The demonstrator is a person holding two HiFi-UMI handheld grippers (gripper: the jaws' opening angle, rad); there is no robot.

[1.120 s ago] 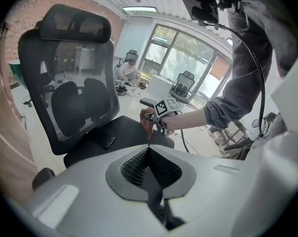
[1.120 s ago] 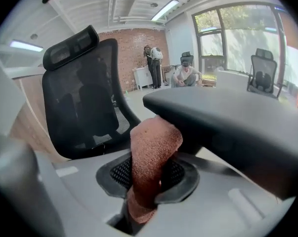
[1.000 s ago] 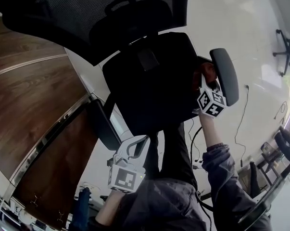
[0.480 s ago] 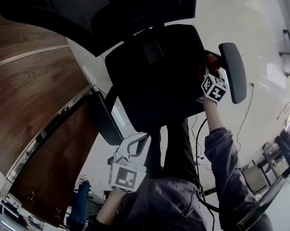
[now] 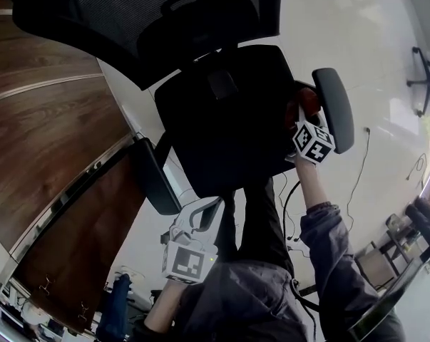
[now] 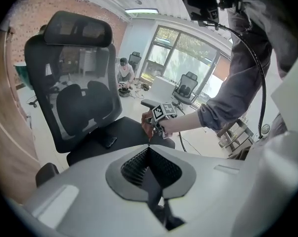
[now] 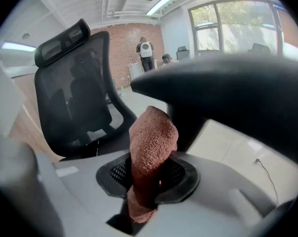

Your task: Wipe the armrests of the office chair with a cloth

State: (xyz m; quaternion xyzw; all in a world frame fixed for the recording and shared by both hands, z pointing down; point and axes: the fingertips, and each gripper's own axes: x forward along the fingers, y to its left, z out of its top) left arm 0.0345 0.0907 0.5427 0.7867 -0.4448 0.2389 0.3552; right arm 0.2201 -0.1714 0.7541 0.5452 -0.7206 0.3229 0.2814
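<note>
**A:** What had changed at the office chair (image 5: pixel 222 120) in the last second?

**B:** The chair itself hardly moved. The change was at its right armrest (image 5: pixel 334 109), at 3 o'clock in the head view. The right tool (image 7: pixel 148 179) went a little toward 12 o'clock along the inner side of the pad. Then it came back toward 6 o'clock, nearly to where it was before.

**A:** What did that tool hold?

**B:** Its jaws were closed on the reddish-brown cloth (image 7: pixel 152 137). The cloth stood up from them against the armrest, touching it as far as I could judge.

**A:** And the left tool (image 6: pixel 149 151)?

**B:** It stayed at 6 o'clock, apart from the chair, with the jaws together and nothing between them. The left armrest (image 5: pixel 156 177), at 8 o'clock, was not touched.

**A:** So what did it mean for the task?

**B:** I judged it as one wiping stroke, forth and back. The right armrest was in work, and the left one was still to do.
</note>
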